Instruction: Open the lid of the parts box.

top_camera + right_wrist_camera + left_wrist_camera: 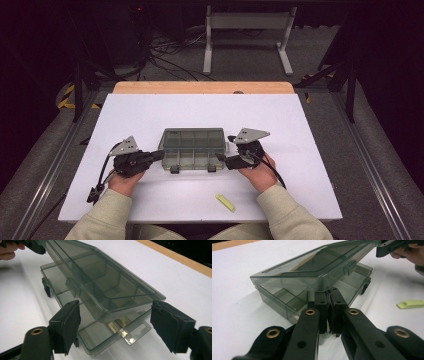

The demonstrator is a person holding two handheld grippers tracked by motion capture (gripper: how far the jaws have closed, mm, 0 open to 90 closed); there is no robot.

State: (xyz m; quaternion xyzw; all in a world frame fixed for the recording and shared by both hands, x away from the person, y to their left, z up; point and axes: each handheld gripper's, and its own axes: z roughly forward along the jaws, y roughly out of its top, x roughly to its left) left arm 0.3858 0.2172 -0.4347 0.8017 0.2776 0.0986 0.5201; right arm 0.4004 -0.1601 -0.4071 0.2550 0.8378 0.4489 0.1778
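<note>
While the box (192, 149) is sitting mid-table with its long axis running 9 to 3 o'clock, the left gripper (328, 315), jaws pressed together, is propping its lid (312, 267) at 9, and the right gripper (113, 325) is waiting spread at 3.

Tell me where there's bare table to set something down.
Bare: the table behind the box, and both outer sides beyond the grippers. Near edge is free except the yellow-green piece. Crowded: around the box, left gripper and right gripper flanking it.
</note>
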